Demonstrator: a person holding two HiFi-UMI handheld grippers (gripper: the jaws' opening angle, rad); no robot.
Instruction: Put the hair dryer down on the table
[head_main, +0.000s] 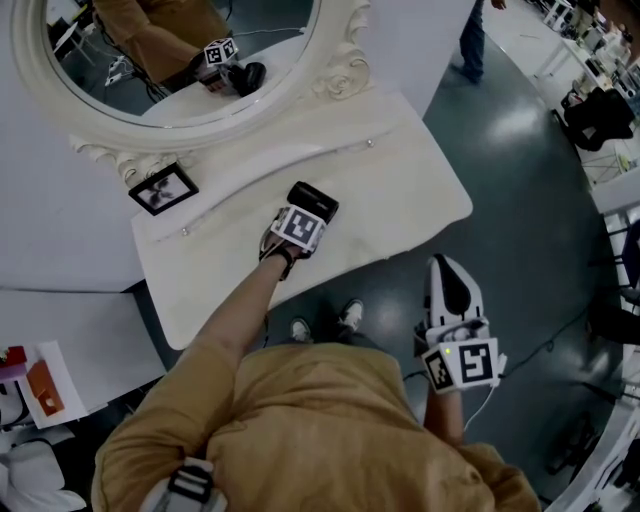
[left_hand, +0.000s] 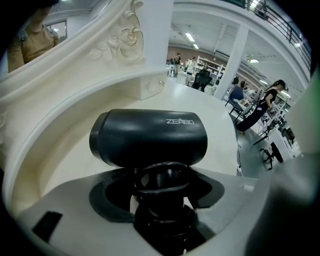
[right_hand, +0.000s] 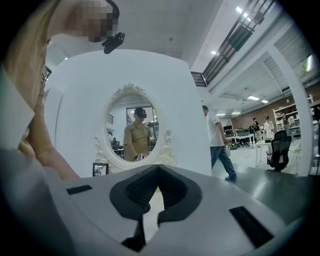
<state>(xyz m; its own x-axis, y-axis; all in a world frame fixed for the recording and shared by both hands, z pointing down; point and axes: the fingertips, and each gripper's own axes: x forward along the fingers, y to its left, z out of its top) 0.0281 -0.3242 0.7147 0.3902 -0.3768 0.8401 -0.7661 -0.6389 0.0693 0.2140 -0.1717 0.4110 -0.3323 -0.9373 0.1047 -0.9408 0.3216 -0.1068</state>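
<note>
Gripping the handle of the black, barrel-bodied plastic hair dryer (left_hand: 148, 137), the left claw (left_hand: 162, 180) is reaching out over the middle of the white curved worktop (head_main: 400, 180), roughly midway between its mirror-side edge and its front edge. The handle and a loop of black cord are sitting between the jaws, which are standing fairly wide around them. The dryer's barrel is lying just ahead of the claw tips, its long axis crosswise to the claw, while the handle is running straight back into the grip. Whether the barrel is already touching the worktop I cannot tell. The right claw (head_main: 452, 285) is hanging well off the front edge, pinched narrow and holding nothing, so the left is doing the lowering.
</note>
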